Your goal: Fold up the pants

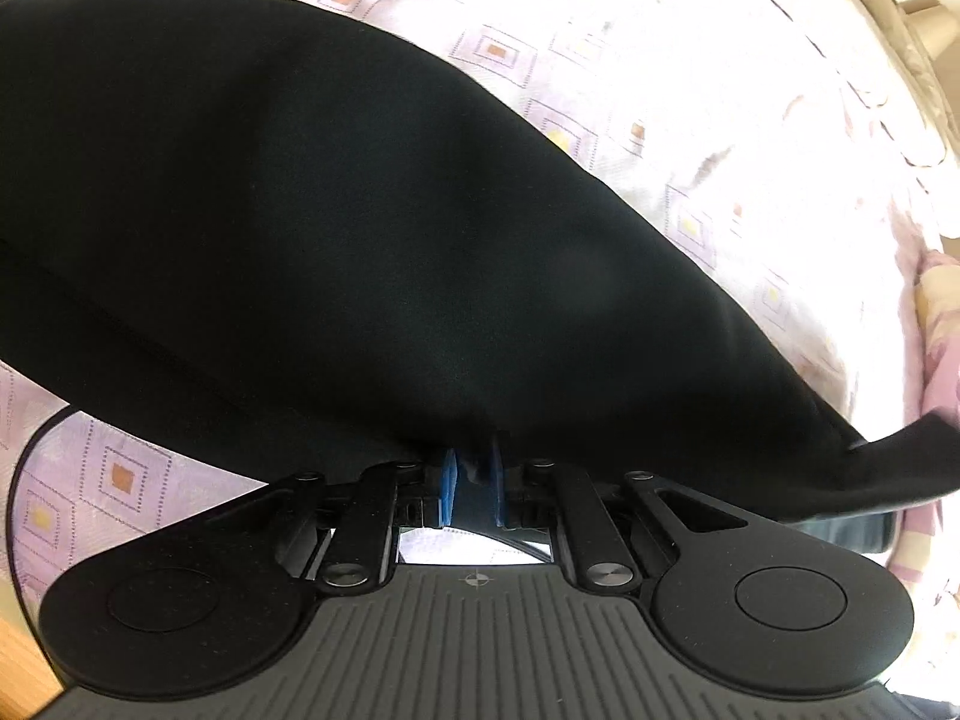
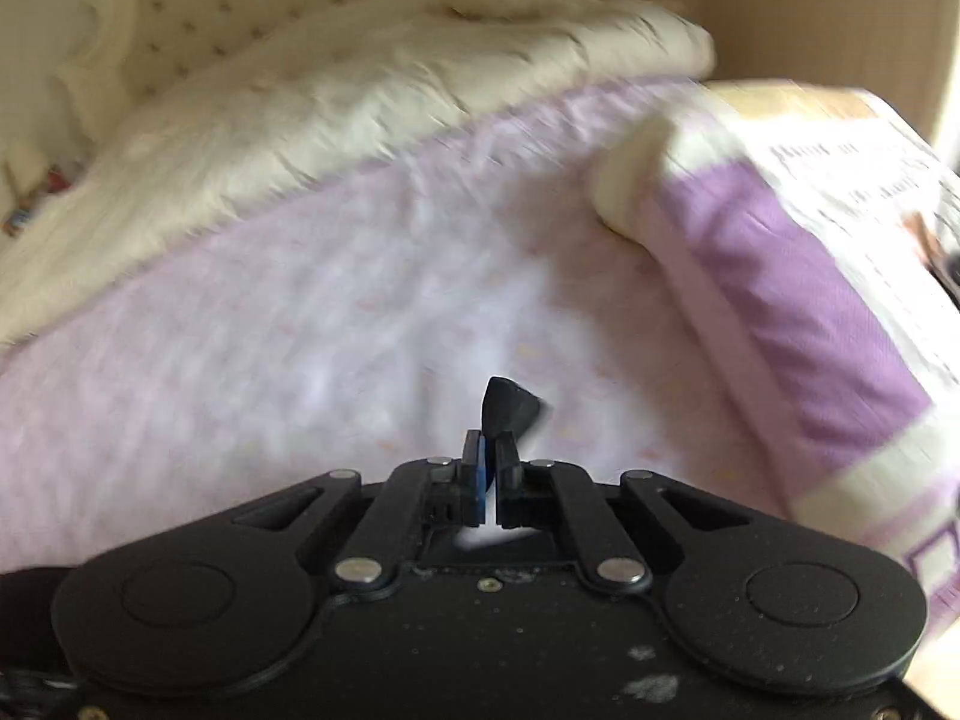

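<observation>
**Two black grippers with blue pads**

The left gripper [image 1: 471, 483] is made of black arms, silver screws, round black caps and a grey ribbed base. Blue pads [image 1: 447, 486] are seen. White specks are seen on the right gripper [image 2: 489, 474].

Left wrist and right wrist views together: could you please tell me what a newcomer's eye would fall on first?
First, the black pants, a broad dark sheet filling most of the left wrist view above the lilac bedsheet, pinched at their lower edge by the left tongs. In the right wrist view, the right tongs clamp a small black tip of fabric. To their right sits a purple-and-cream pillow.
</observation>
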